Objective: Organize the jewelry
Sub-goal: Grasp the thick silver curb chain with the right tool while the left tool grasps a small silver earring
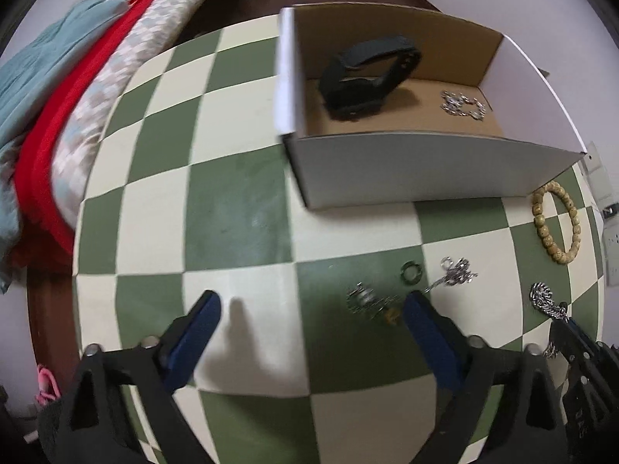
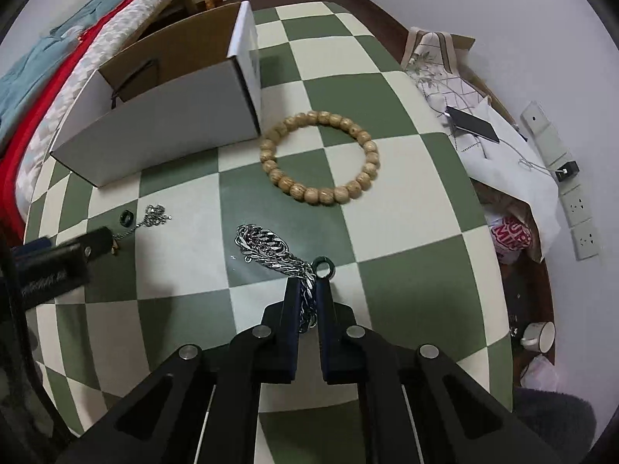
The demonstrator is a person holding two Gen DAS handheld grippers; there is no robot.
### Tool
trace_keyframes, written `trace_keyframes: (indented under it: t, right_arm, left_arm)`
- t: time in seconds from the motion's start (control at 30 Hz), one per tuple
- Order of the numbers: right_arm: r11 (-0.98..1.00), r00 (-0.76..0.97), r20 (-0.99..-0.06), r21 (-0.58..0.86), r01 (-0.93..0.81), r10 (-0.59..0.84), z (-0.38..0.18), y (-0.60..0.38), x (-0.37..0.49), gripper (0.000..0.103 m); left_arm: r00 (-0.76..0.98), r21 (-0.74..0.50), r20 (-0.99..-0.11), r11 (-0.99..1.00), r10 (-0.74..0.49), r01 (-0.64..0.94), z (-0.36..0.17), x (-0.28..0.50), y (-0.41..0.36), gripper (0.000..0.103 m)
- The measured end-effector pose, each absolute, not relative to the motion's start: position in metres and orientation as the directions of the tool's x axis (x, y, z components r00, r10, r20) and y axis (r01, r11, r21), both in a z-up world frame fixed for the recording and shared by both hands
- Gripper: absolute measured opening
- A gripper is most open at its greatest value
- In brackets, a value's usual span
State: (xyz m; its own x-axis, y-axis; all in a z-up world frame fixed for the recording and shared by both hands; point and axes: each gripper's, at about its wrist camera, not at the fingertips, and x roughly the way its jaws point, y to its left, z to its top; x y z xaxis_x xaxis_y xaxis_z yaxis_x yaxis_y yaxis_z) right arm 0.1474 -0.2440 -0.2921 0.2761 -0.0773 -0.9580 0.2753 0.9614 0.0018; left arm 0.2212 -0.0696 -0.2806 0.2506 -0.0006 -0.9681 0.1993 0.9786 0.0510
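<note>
A white cardboard box stands on the green and cream checked table. It holds a black watch and a small silver chain. My left gripper is open and empty above the table; a silver trinket, a dark green ring and a thin silver chain lie by its right finger. My right gripper is shut on a thick silver chain that trails onto the table. A second green ring sits at its tip. A wooden bead bracelet lies beyond.
A bed with red and teal blankets runs along the table's left. To the right are a cloth-covered stand with a phone, wall sockets and a cup on the floor.
</note>
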Motion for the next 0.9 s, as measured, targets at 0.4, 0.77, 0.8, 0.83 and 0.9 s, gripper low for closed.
trace_keyframes:
  t: [0.4,0.77,0.8,0.83,0.9]
  right_arm:
    - [0.962,0.272,-0.958,-0.008,0.272,-0.084,-0.289,-0.245,0.154,0.008]
    - [0.955,0.346,-0.937,0.07,0.29,-0.037,-0.261,-0.246,0.145,0.008]
    - [0.954,0.358,-0.933,0.077,0.289,-0.033,-0.256,-0.246,0.144,0.008]
    - [0.954,0.368,-0.93,0.085,0.287,-0.028,-0.251,-0.246,0.143,0.008]
    - [0.952,0.389,-0.921,0.106,0.288,-0.015,-0.24,-0.247,0.142,0.008]
  left_arm:
    - [0.29,0.046,-0.956,0.96,-0.038,0.277,-0.271,0.215,-0.09,0.006]
    - [0.334,-0.009,-0.938,0.972,-0.089,0.233,-0.232,0.185,-0.065,0.005]
    - [0.339,-0.018,-0.936,0.974,-0.095,0.226,-0.226,0.184,-0.06,0.005]
    - [0.347,-0.026,-0.932,0.976,-0.102,0.217,-0.218,0.182,-0.055,0.005]
    - [0.365,-0.031,-0.925,0.977,-0.107,0.209,-0.207,0.179,-0.046,0.005]
